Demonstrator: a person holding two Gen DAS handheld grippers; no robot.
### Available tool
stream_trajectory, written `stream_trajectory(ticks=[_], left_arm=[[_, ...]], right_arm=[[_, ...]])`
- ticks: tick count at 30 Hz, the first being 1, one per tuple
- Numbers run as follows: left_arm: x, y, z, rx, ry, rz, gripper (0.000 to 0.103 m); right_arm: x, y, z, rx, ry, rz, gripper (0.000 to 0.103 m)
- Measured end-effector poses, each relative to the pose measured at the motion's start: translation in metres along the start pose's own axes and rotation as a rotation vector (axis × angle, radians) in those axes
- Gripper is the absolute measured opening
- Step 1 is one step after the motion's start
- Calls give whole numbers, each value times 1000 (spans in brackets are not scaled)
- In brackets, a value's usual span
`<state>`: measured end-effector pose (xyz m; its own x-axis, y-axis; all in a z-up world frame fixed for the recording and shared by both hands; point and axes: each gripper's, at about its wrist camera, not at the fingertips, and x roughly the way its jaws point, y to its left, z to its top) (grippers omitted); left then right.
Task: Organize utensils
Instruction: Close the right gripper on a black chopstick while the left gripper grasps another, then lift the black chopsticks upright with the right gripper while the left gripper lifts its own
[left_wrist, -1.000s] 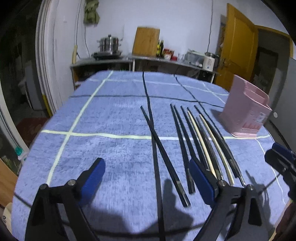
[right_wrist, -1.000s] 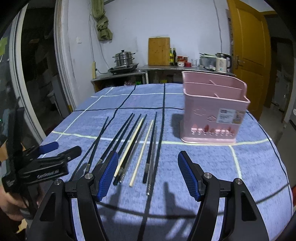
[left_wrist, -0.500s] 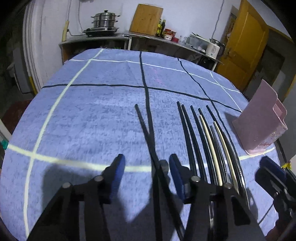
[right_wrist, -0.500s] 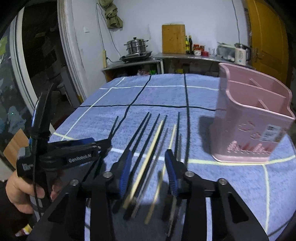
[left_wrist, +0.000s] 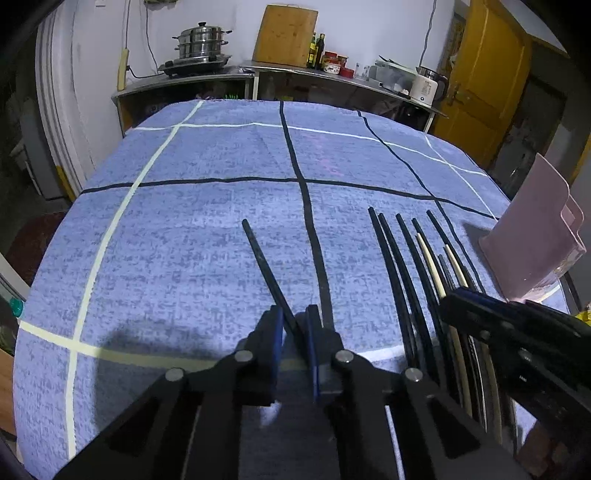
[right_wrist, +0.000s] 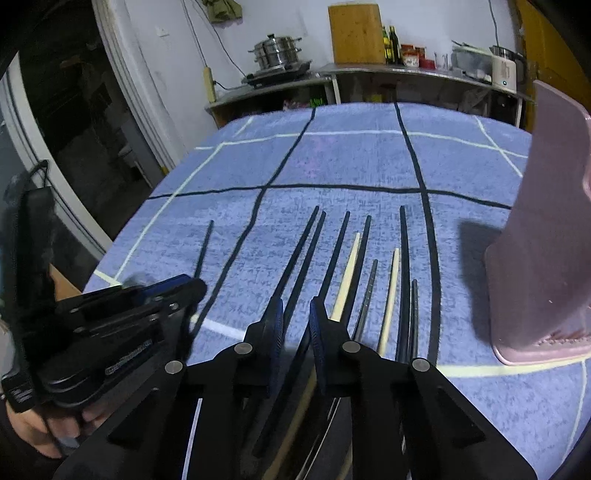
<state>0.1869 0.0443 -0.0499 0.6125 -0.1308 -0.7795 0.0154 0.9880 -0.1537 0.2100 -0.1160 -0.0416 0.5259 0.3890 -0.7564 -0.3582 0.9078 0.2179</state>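
We see the left gripper clenched on a lone black chopstick, which lies on the blue checked cloth of the counter, apart from the rest. The right gripper has its blue pads nearly together around a black chopstick in the row of black and cream chopsticks. The pink utensil holder stands just right of the row.

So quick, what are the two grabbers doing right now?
Left gripper: closed on the lone black chopstick.
Right gripper: closed on a pair of black chopsticks from the row.
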Motion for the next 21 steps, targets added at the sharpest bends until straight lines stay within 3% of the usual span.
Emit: stream_trajectory(ticks=[9, 21], left_arm=[[1, 18, 3, -102, 41, -119, 13], [12, 11, 17, -97, 74, -76, 13]], right_arm=[[16, -10, 7, 41, 45, -27, 12], [32, -8, 25, 28, 88, -78, 12]])
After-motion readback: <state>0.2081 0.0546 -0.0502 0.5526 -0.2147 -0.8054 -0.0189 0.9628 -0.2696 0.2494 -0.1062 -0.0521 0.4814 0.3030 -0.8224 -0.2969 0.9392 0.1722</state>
